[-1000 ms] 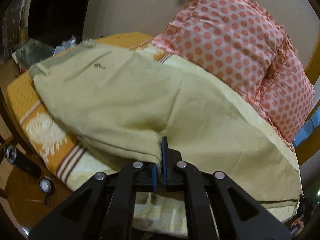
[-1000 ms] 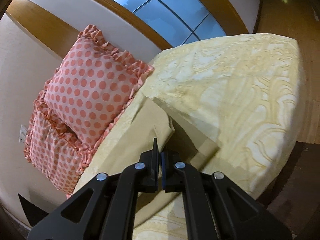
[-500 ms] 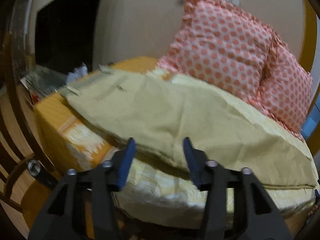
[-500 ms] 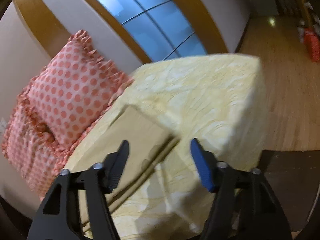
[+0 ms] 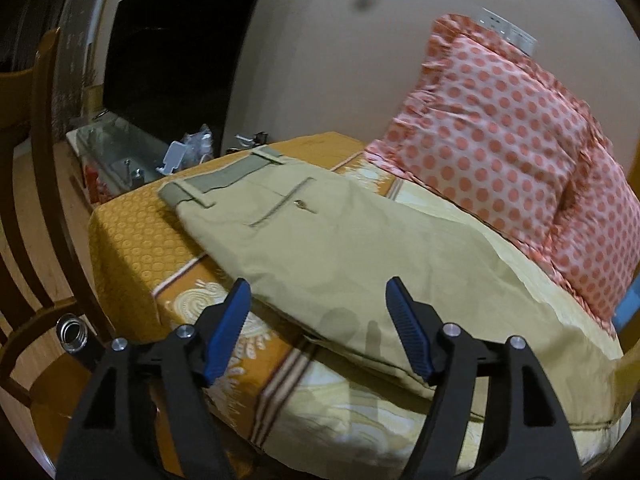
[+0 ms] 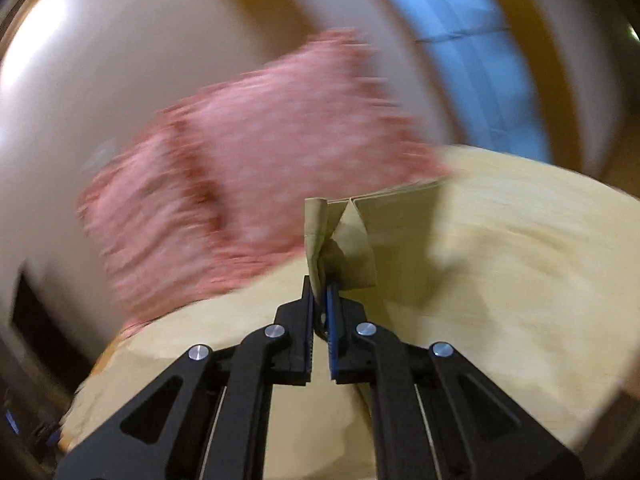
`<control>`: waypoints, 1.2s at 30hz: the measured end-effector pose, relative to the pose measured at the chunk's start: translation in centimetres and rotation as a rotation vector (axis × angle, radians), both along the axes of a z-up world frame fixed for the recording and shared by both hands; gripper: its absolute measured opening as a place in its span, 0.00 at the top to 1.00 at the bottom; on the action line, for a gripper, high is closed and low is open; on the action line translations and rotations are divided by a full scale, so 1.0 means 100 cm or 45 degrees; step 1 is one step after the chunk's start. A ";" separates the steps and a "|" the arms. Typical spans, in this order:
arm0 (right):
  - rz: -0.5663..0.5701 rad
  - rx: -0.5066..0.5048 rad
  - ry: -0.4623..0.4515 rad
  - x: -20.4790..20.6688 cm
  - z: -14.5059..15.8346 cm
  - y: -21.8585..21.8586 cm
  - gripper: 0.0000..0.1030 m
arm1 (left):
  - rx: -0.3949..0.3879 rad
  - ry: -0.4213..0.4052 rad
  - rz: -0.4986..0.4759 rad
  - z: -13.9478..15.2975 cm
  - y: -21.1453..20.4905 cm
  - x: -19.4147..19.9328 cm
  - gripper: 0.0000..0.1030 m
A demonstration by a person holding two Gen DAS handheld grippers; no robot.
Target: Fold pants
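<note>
Khaki pants (image 5: pixel 340 248) lie folded lengthwise on the bed, waistband at the far left, back pocket button up. My left gripper (image 5: pixel 318 300) is open and empty, hovering just above the near edge of the pants. In the blurred right wrist view, my right gripper (image 6: pixel 320 284) is shut on the hem end of the pants (image 6: pixel 340 240), which stands lifted and bunched above the fingertips while the rest of the leg lies flat on the bed.
Two pink polka-dot pillows (image 5: pixel 520 152) lean on the wall behind the pants. The bed has an orange and yellow cover (image 5: pixel 132 232). A wooden chair (image 5: pixel 36 240) and a cluttered glass shelf (image 5: pixel 120 156) stand at the left.
Both grippers let go of the pants and opened. The left stayed open and pulled back. The right has since closed on the hem end and lifted it, moving fast.
</note>
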State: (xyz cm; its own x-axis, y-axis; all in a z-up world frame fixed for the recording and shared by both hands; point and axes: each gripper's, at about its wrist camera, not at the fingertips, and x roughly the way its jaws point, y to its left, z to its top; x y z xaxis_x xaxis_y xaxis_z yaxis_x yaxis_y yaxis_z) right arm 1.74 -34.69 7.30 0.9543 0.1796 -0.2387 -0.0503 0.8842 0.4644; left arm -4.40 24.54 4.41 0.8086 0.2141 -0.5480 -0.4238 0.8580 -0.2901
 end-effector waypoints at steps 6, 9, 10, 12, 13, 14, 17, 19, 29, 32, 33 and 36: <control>0.698 -0.160 0.014 0.060 0.020 0.207 0.94 | -0.058 0.006 0.048 -0.007 0.016 -0.001 0.27; 0.997 -0.344 0.227 0.067 -0.014 0.294 0.92 | -0.099 0.023 0.053 -0.013 0.023 0.000 0.27; 1.095 -0.433 0.337 0.064 -0.032 0.322 0.88 | -0.120 0.027 0.049 -0.016 0.027 -0.001 0.27; 1.160 -0.476 0.388 0.053 -0.044 0.337 0.83 | -0.146 0.026 0.049 -0.019 0.032 -0.003 0.27; 1.156 -0.442 0.356 0.048 -0.041 0.334 0.78 | -0.169 0.021 0.051 -0.021 0.037 -0.004 0.27; 1.130 -0.392 0.317 0.048 -0.036 0.326 0.67 | -0.191 0.015 0.053 -0.023 0.041 -0.004 0.27; 0.970 -0.309 0.292 0.060 -0.031 0.302 0.50 | -0.262 -0.014 0.052 -0.026 0.050 -0.001 0.27; 0.946 -0.435 0.459 0.074 -0.047 0.313 0.51 | -0.270 -0.008 0.062 -0.026 0.055 0.004 0.27; 0.962 -0.282 0.482 0.072 -0.058 0.301 0.49 | -0.328 0.065 0.087 -0.024 0.084 0.048 0.24; 0.954 -0.208 0.446 0.070 -0.050 0.293 0.33 | -0.393 0.074 0.118 -0.025 0.092 0.061 0.51; 0.948 -0.181 0.430 0.068 -0.047 0.288 0.31 | -0.423 0.085 0.123 -0.027 0.095 0.063 0.79; 0.928 -0.114 0.376 0.061 -0.037 0.264 0.30 | -0.426 0.080 0.145 -0.027 0.098 0.067 0.88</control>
